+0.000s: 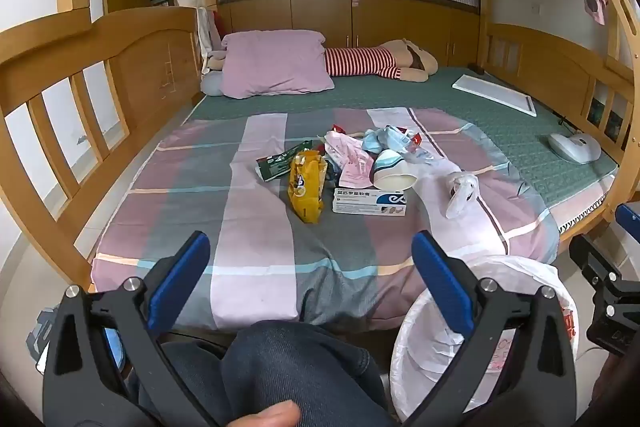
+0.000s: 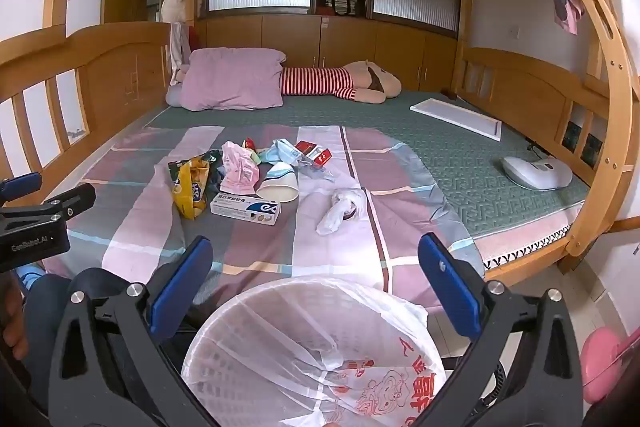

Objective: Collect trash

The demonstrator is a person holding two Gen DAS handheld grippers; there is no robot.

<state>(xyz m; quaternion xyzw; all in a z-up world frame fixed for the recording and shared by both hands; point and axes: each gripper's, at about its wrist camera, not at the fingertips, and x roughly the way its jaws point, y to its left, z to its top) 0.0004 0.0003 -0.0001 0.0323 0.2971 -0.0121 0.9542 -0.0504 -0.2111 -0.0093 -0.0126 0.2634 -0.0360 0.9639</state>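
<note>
A wooden bunk bed (image 1: 132, 39) fills both views, its mattress carrying a green mat (image 1: 400, 95) and, nearer the camera, a pink, grey and white checked sheet (image 1: 248, 227). At the upper centre lie a pink pillow (image 1: 276, 63) and a plush toy in red-striped clothing (image 1: 376, 61); a white board (image 1: 496, 93) and a white handheld appliance (image 1: 574, 147) lie at the right.

A white bin lined with a printed plastic bag (image 2: 304, 351) stands off the bed's near edge, at the bottom centre of the right wrist view and the lower right of the left wrist view.

The trash lies in a heap at the centre of the sheet: a yellow snack bag (image 1: 306, 187), a white-and-blue carton (image 1: 370, 201), a paper cup on its side (image 1: 394, 173), pink wrappers (image 1: 352, 163), a green packet (image 1: 280, 163), and a knotted white plastic bag (image 1: 462, 193) slightly apart to the right.

The left gripper (image 1: 310, 259) and the right gripper (image 2: 316, 263) are each spread to full width, holding nothing, well short of the trash. A denim-clad knee (image 1: 296, 367) shows at the bottom.
</note>
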